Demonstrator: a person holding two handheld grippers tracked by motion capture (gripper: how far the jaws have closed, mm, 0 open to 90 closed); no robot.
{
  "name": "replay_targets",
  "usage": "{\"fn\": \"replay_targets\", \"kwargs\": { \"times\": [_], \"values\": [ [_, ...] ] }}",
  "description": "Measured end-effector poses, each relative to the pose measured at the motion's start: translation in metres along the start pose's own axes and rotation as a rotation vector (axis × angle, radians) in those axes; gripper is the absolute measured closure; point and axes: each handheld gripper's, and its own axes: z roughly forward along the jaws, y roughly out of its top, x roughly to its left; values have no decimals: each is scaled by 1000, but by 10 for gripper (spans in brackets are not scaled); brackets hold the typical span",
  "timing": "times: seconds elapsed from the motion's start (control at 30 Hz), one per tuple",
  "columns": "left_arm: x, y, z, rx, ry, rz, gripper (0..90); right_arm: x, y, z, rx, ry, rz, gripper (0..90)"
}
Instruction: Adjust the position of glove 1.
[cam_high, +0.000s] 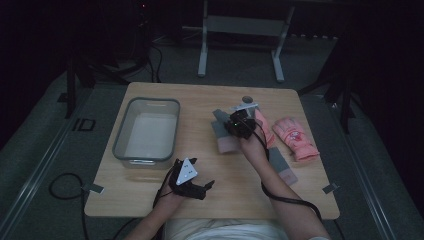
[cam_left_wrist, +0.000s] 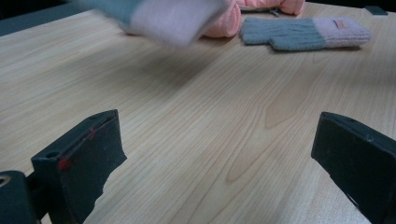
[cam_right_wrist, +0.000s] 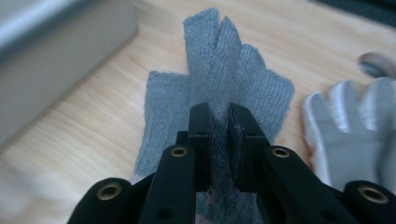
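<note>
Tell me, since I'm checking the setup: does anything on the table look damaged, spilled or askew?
Nothing looks damaged or spilled. The right gripper is shut on a grey glove; its grey mate and a pink glove lie flat, loosely scattered. The bin stands upright.

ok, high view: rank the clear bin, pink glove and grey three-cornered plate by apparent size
1. Clear bin, by far the largest.
2. Pink glove.
3. Grey three-cornered plate on the left gripper: smallest, though it sits nearer the camera, so it may look larger than it is.
</note>
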Motion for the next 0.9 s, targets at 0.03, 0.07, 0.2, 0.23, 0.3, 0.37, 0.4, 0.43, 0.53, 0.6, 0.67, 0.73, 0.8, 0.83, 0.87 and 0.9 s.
{"fn": "replay_targets", "kwargs": {
  "times": [0.03, 0.07, 0.2, 0.23, 0.3, 0.37, 0.4, 0.43, 0.53, 0.6, 0.67, 0.73, 0.8, 0.83, 0.87, 0.9],
  "values": [
    [0, 0, 0, 0, 2, 1, 17, 2, 0, -10, -13, -4, 14, 806],
    [0, 0, 0, 0, 3, 1, 17, 5, -1, -19, -29, -12, 14, 806],
    [0, 0, 0, -2, 5, 2, 17, 14, -11, -45, -71, -36, 36, 806],
    [0, 0, 0, -2, 6, 4, 17, 17, -15, -51, -85, -53, 48, 805],
    [-1, 0, 0, -3, 6, 6, 17, 19, -23, -61, -99, -44, 80, 806],
    [-1, 0, 0, -1, 6, 9, 17, 26, -37, -71, -105, -58, 91, 805],
    [-1, 0, 0, -2, 5, 9, 17, 26, -37, -71, -105, -58, 91, 805],
    [0, 0, -1, -2, 4, 9, 17, 28, -42, -73, -106, -53, 104, 805],
    [0, 0, -1, -4, 3, 10, 17, 30, -59, -77, -109, -62, 148, 805],
    [0, 0, -1, -4, 5, 9, 17, 32, -78, -71, -87, -98, 190, 804],
    [0, 0, -1, -4, 7, 7, 17, 32, -85, -67, -66, -89, 208, 804],
    [0, 0, -1, -4, 8, 8, 17, 35, -98, -59, -27, -90, 217, 803],
    [-1, 0, -1, -5, 7, 7, 17, 37, -108, -51, 4, -85, 234, 803],
    [-1, 0, -1, -4, 7, 8, 17, 38, -112, -48, 8, -89, 240, 803],
    [-1, 0, -1, -3, 7, 8, 17, 38, -114, -45, 13, -89, 246, 802],
    [-1, 0, 0, -3, 6, 8, 17, 39, -116, -42, 19, -86, 257, 801]
  ]
}}
